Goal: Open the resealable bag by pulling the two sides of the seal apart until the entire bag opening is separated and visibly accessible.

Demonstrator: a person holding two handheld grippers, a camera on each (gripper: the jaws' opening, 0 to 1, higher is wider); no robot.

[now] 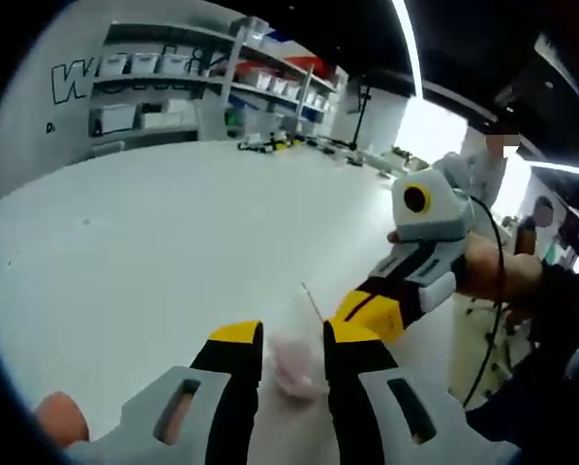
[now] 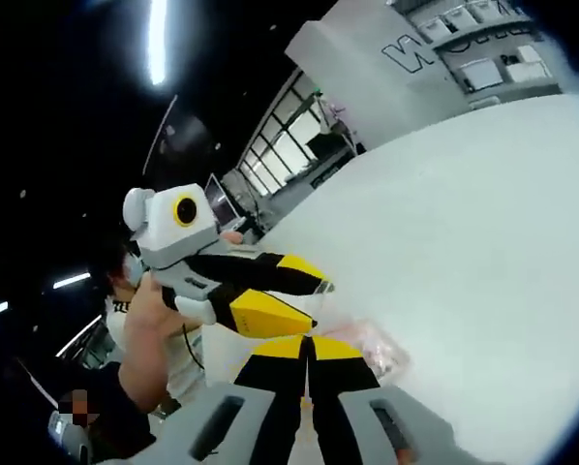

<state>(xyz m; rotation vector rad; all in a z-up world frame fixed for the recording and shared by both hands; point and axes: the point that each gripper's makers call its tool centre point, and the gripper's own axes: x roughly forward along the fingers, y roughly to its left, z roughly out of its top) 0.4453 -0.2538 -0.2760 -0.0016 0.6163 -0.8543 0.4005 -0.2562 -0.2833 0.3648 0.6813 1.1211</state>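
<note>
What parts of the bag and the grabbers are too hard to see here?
- Bag, left gripper view: pale and blurred, partly behind the left gripper; whether its seal is open cannot be told.
- Bag, right gripper view: its near part is hidden by the right gripper, so the grip point is unseen.
- Wall lettering, left gripper view: cut off by shelves.
</note>
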